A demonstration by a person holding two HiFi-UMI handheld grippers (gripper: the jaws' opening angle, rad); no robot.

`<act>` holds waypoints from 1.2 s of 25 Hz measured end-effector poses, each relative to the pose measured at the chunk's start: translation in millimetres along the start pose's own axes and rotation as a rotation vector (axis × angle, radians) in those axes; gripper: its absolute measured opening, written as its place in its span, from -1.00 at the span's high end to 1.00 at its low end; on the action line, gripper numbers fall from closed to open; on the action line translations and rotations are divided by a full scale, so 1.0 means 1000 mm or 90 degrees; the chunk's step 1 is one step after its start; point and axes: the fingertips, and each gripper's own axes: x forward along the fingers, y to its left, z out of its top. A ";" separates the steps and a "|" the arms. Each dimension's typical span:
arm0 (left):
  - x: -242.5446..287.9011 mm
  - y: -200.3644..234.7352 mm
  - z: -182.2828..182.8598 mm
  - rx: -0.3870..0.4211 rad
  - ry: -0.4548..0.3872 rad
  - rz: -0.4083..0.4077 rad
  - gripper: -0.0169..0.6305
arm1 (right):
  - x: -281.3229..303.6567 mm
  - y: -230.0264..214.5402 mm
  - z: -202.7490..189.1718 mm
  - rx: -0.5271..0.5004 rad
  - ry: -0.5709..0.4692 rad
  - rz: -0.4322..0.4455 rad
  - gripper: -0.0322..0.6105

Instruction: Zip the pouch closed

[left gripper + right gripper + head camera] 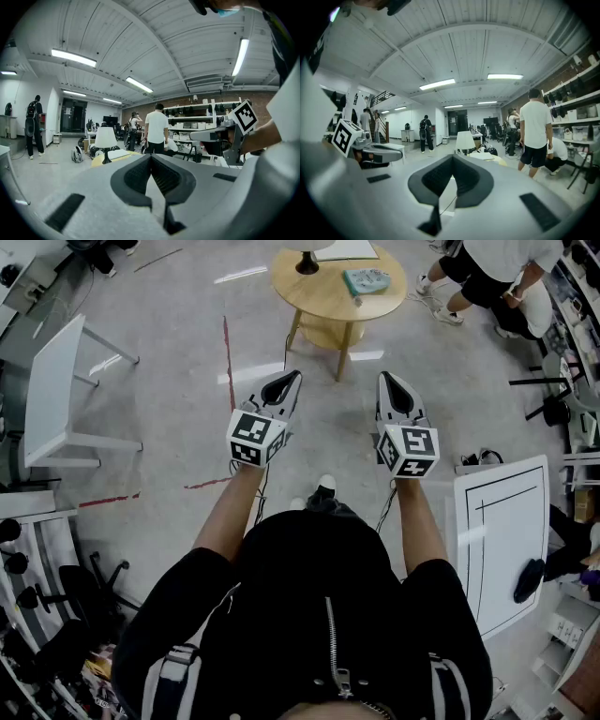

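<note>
Standing on the grey floor, I held both grippers out ahead of me, side by side with a gap between them, well short of the round wooden table (319, 298). My left gripper (292, 378) was closed all the way, its dark pads meeting with nothing caught between them. My right gripper (385, 380) was the same, pads pressed together and empty. What I took for the pouch (366, 280), a pale teal thing, lay on the right part of that tabletop, well apart from both grippers; it was too small in my head view for me to make out its zip. Left of it on the same top stood a lamp (307, 262) on a dark base, with a white sheet (347, 249) just beside it. Past the table to the right was a person in a white shirt (492, 263) and dark shorts. One white table (511, 521) stood close at my right, another white table (54, 390) off to my left.
</note>
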 end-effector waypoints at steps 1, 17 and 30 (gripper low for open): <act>0.002 -0.001 0.001 -0.001 -0.001 0.000 0.93 | 0.000 0.000 -0.001 0.005 0.004 0.009 0.89; 0.059 0.001 0.001 -0.019 0.015 0.054 0.93 | 0.042 -0.045 -0.010 -0.003 0.014 0.079 0.89; 0.125 0.019 0.017 -0.017 0.014 0.045 0.93 | 0.083 -0.087 -0.002 0.010 0.017 0.079 0.89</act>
